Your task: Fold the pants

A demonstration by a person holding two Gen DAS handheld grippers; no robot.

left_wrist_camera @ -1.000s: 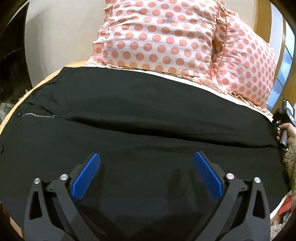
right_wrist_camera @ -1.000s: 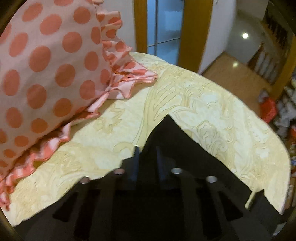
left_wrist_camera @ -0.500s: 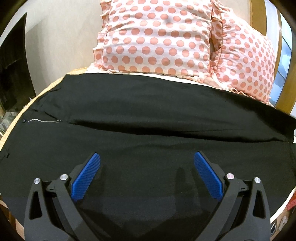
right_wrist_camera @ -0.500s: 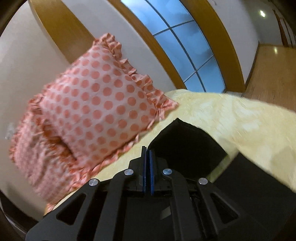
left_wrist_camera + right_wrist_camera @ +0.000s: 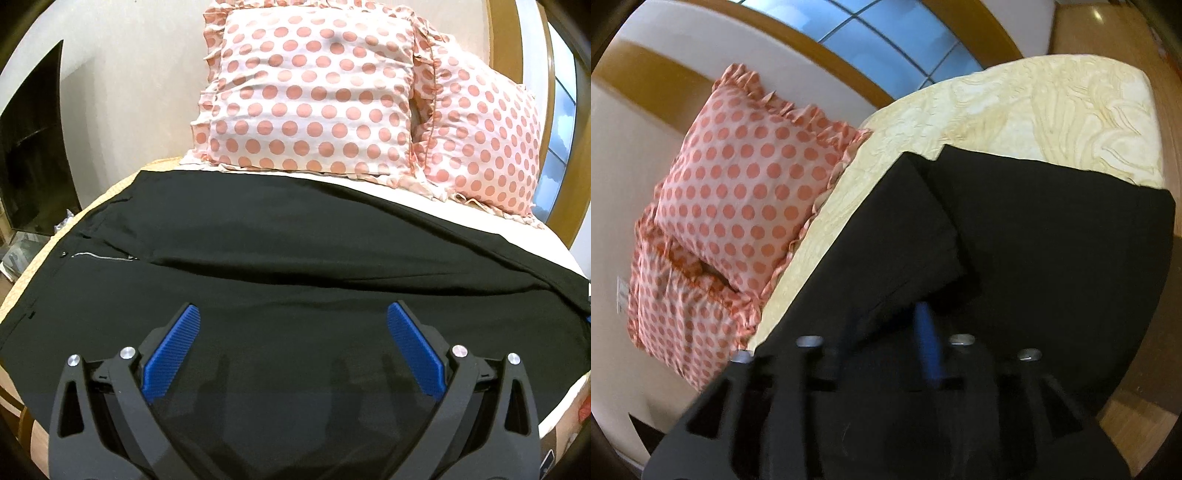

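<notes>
Two legs: pants (image 5: 295,266) flat on bed (image 5: 1052,110), long axis left-right
left fingers (image 5: 293,354): spread, empty, over mid-leg
right fingers (image 5: 886,332): just been opening, part spread, nothing between, nearest cuffs

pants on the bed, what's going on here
A person with a gripper in each hand is folding black pants spread on a bed before two polka-dot pillows. The left gripper hovers open above the pants. The right gripper has just been opening at the leg ends, gripping nothing.
</notes>
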